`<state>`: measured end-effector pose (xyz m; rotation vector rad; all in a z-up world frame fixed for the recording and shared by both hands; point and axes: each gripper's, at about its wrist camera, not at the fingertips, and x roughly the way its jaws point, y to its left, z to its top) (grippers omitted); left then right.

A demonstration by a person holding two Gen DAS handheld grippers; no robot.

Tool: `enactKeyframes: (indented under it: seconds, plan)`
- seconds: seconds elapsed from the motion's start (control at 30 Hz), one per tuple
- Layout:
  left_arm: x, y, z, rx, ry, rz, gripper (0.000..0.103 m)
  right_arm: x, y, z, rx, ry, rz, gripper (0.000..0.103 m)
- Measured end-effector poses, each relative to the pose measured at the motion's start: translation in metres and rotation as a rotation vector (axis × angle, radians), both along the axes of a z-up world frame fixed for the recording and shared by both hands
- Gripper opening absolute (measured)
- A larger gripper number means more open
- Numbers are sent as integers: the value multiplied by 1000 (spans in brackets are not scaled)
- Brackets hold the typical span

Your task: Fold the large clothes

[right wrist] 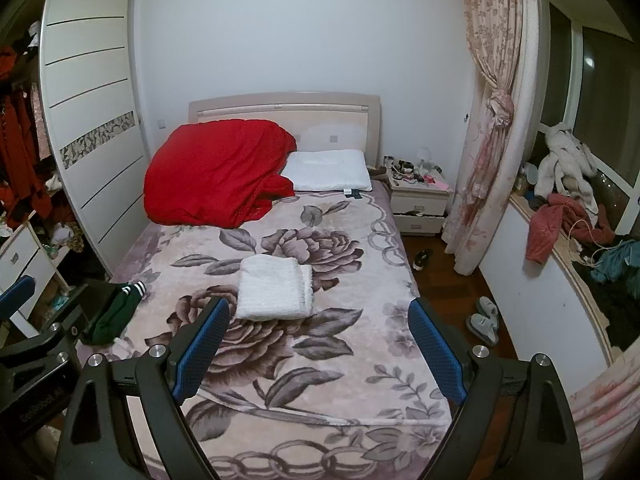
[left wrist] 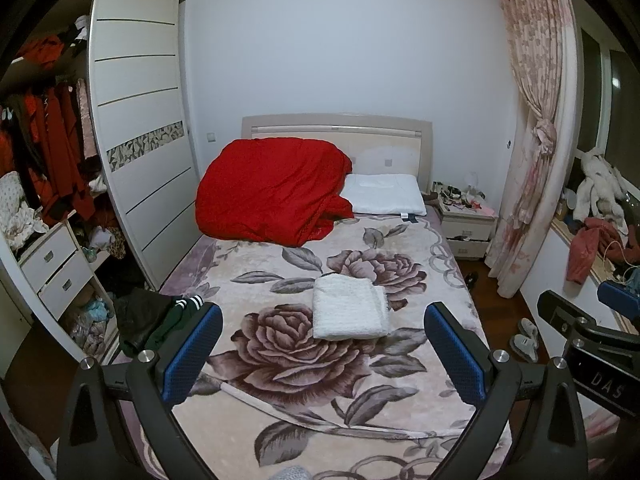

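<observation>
- Clothes first: the white folded garment (left wrist: 350, 307) sat in a neat rectangle in the middle of the bed (left wrist: 400, 400), right on the big rose print, and neither of my grippers was touching it.
- Going from the left, the wardrobe (left wrist: 138, 120) had its open side stuffed with red hanging clothes (left wrist: 52, 152), all pretty messy.
- A dark green garment (right wrist: 116, 312) with white stripes lay crumpled at the bed's left edge, well apart from the white one.
- My left gripper (left wrist: 323, 354) hovered above the foot of the bed, blue pads spread wide with nothing between them.
- A red duvet (left wrist: 272, 192) was heaped by the headboard, touching the white pillow (left wrist: 384, 194) beside it.
- My right gripper (right wrist: 319, 346) hung just beside the left one, its fingers wide apart too and holding nothing.
- Past the bed sat a cluttered nightstand (right wrist: 420, 196), then a tied-back pink curtain (right wrist: 492, 120).
- Grey slippers (right wrist: 484, 320) were on the wood floor by the bed's right side.
- Far right, the window ledge (right wrist: 520, 220) was piled with a reddish jacket (right wrist: 552, 220) and other clothes.
</observation>
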<state>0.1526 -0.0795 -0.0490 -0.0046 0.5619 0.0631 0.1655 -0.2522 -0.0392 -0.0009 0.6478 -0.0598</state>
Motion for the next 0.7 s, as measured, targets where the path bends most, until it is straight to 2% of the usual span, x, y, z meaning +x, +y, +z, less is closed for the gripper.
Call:
enactKeyframes:
  seconds: [0.7]
  plan:
    - [-1,8,4,-17,-8,15,103,-6,4,-1,3,-2,-1,93]
